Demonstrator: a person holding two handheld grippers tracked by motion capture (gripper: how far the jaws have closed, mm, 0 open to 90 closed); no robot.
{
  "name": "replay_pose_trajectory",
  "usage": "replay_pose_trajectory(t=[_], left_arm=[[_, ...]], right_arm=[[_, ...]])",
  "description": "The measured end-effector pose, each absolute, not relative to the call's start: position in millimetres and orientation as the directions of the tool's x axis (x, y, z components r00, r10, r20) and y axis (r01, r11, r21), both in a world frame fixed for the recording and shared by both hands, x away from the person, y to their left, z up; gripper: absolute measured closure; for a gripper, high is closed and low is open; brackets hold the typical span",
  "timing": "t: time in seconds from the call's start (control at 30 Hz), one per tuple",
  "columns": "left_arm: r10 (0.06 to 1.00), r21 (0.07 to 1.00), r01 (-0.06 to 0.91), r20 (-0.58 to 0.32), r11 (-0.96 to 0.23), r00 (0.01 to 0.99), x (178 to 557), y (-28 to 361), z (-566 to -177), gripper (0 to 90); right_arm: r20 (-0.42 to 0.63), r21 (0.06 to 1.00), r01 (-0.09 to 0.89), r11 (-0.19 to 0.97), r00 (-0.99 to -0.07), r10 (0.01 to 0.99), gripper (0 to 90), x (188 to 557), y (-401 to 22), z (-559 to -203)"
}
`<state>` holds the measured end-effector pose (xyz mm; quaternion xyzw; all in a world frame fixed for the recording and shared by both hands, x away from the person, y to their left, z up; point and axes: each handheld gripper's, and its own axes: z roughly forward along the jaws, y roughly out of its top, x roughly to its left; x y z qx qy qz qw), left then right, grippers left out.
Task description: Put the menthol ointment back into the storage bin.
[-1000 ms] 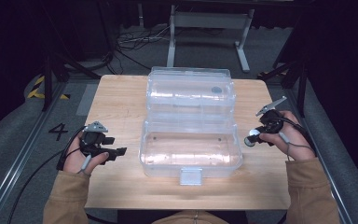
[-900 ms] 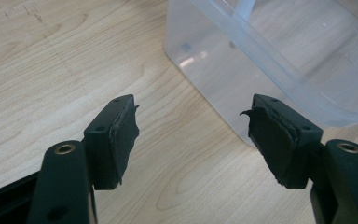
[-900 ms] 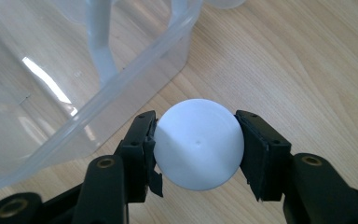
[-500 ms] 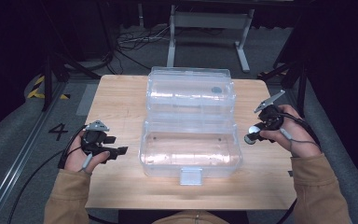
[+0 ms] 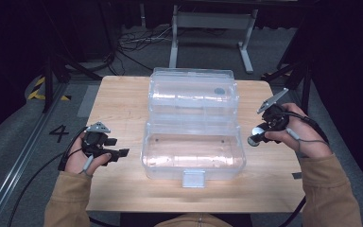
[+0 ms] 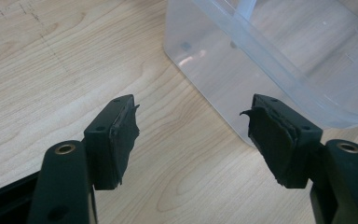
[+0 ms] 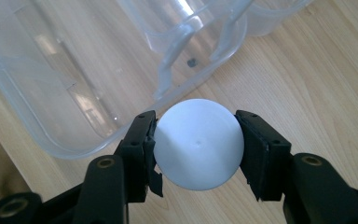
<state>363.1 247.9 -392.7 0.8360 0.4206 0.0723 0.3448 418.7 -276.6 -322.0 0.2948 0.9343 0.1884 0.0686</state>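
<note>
A clear plastic box (image 5: 192, 151) stands open in the middle of the wooden table, its lid (image 5: 192, 92) folded back on the far side. My right gripper (image 7: 195, 140) is shut on a white ball (image 7: 198, 143), held above the table just right of the box's right wall (image 7: 74, 107). In the high view the ball (image 5: 254, 139) shows at the tip of the right gripper (image 5: 260, 135). My left gripper (image 5: 120, 152) rests low at the left of the box, open, with nothing between its pads (image 6: 123, 135).
The box has a latch tab (image 5: 193, 178) on its near side. Bare wood of the table (image 5: 118, 104) lies on both sides of the box. Beyond the table are a metal stand (image 5: 212, 28) and cables on the floor.
The right hand has lifted the ball a little and shifted slightly away from the near edge. The left hand has stayed put.
</note>
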Motion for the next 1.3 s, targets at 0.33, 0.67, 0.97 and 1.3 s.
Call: replay_pose_trajectory(t=[0.33, 0.67, 0.97, 1.3], left_arm=[[0.753, 0.635, 0.655, -0.171, -0.408, 0.635, 363, 248, -393, 33.3], [0.752, 0.637, 0.655, -0.173, -0.407, 0.636, 363, 248, -393, 33.3], [0.75, 0.636, 0.655, -0.174, -0.409, 0.638, 363, 248, -392, 33.3], [0.751, 0.636, 0.654, -0.172, -0.409, 0.637, 363, 248, -392, 33.3]], right_arm=[[-0.013, 0.411, 0.461, 0.787, -0.86, 0.51, 50.6, 410, -268, -312], [-0.002, 0.413, 0.378, 0.829, -0.91, 0.416, 50.6, 403, -255, -309], [0.01, 0.404, 0.31, 0.861, -0.942, 0.334, 50.6, 396, -241, -309], [0.018, 0.383, 0.248, 0.89, -0.965, 0.262, 50.6, 393, -228, -315]])
